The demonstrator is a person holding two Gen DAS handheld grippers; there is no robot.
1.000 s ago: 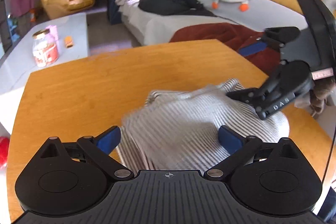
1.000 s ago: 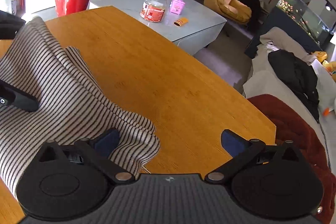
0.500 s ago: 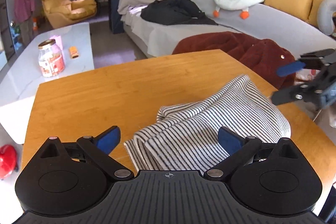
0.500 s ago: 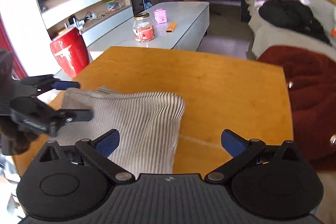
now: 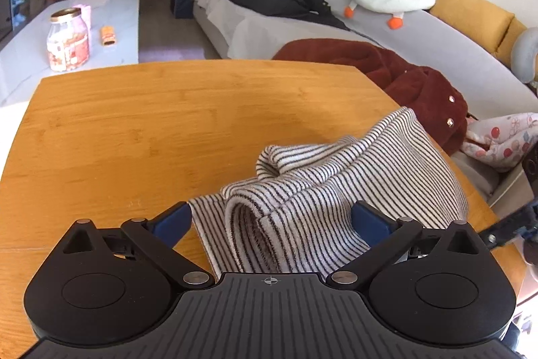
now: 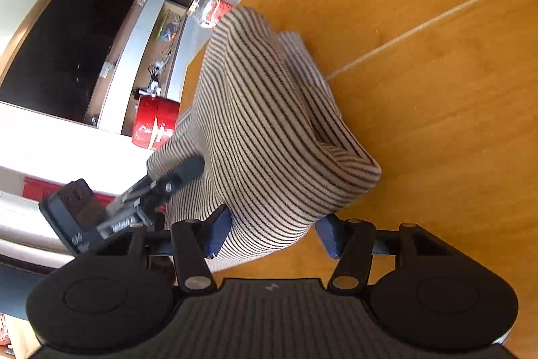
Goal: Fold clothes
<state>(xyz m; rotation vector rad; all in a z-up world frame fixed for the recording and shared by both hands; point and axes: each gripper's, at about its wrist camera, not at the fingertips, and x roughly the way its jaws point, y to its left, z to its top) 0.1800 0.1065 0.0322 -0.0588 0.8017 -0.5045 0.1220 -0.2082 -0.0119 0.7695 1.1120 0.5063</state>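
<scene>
Striped knit garment [image 6: 269, 130] bunched lower right on wooden table [image 5: 134, 123]; right gripper [image 6: 272, 234] closing around its rolled edge for folding, left gripper [image 5: 269, 221] spread wide, straddling the other end.

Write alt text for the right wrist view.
A rumpled grey-and-black striped knit garment lies on an orange wooden table, its near fold between the closing blue-padded jaws of the right gripper. The left gripper reaches in at its far side.
</scene>
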